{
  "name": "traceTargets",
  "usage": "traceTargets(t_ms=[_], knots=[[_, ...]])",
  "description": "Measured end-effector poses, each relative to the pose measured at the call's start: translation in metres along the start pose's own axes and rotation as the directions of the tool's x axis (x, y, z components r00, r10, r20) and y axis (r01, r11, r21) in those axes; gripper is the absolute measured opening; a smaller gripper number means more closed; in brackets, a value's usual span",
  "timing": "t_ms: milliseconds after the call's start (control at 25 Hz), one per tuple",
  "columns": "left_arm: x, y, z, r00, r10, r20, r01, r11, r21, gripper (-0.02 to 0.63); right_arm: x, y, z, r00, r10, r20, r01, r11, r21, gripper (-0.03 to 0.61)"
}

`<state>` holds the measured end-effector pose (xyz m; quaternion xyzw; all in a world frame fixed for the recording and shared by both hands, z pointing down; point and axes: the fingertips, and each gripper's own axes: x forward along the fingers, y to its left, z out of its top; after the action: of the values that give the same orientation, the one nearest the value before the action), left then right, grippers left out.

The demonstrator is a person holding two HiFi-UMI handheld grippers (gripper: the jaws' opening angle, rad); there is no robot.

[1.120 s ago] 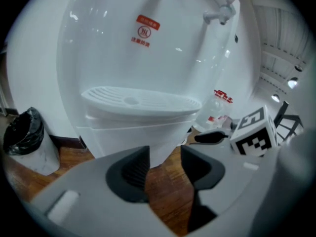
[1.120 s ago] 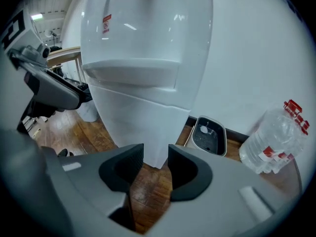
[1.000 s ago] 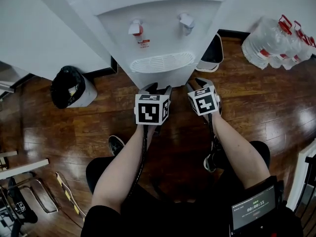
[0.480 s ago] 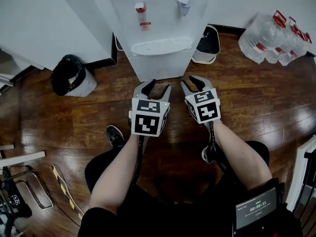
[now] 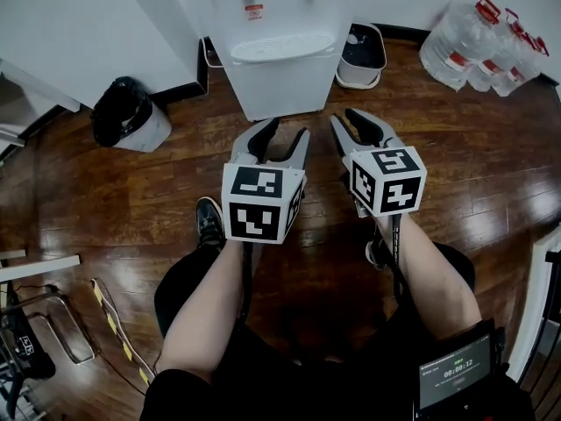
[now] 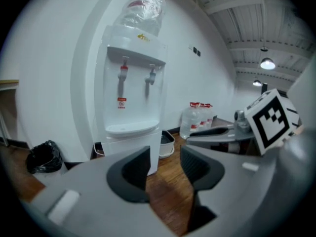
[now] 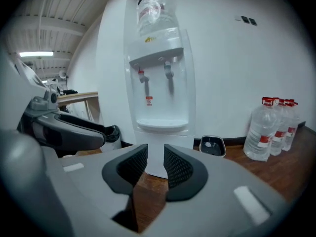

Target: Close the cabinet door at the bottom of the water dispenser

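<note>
**Dispenser door flush, both grippers held clear**

The water dispenser (image 5: 273, 38) stands against the white wall at the top of the head view, well apart from both grippers. Its bottom cabinet door (image 5: 282, 90) is a plain white panel under the drip tray (image 5: 270, 47) and lies flush with the body, reaching down to the wood floor (image 5: 131, 200). From the right gripper view the same white lower front (image 7: 157, 158) shows in the gap between the pads. A clear bottle (image 6: 143, 8) sits on top.

The left gripper (image 5: 285, 132) grasps nothing: its jaws stand apart and are closing on air. The right gripper (image 5: 349, 118) is likewise empty, its jaws closing with a narrow gap left. Both point toward the dispenser.

A black-bagged bin (image 5: 127, 128) stands left of the dispenser, a small white bin (image 5: 361, 55) just beside it on the right, and water bottles (image 5: 478, 46) farther right.
</note>
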<state>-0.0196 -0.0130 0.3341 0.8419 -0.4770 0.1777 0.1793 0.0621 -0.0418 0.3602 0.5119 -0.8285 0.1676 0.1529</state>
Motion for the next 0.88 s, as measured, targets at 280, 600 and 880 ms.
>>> traceTargets(t_ms=[280,600,880], knots=[[-0.039,-0.023,0.017,0.994,-0.026,0.106,0.033,0.998,-0.058,0.207,-0.044,0.018,0.029,0.993,-0.002,0.115,-0.021,0.98,0.196,0.087],[-0.063,-0.026,0.027,0.972,-0.017,0.236,0.041,0.995,-0.096,0.178,-0.071,0.044,0.038,0.979,0.069,0.19,-0.093,0.988,0.122,0.017],[-0.075,-0.033,0.044,0.953,0.015,0.304,-0.077,0.978,0.192,0.177,-0.089,0.064,0.054,0.945,0.13,0.299,-0.111,0.991,-0.078,0.008]])
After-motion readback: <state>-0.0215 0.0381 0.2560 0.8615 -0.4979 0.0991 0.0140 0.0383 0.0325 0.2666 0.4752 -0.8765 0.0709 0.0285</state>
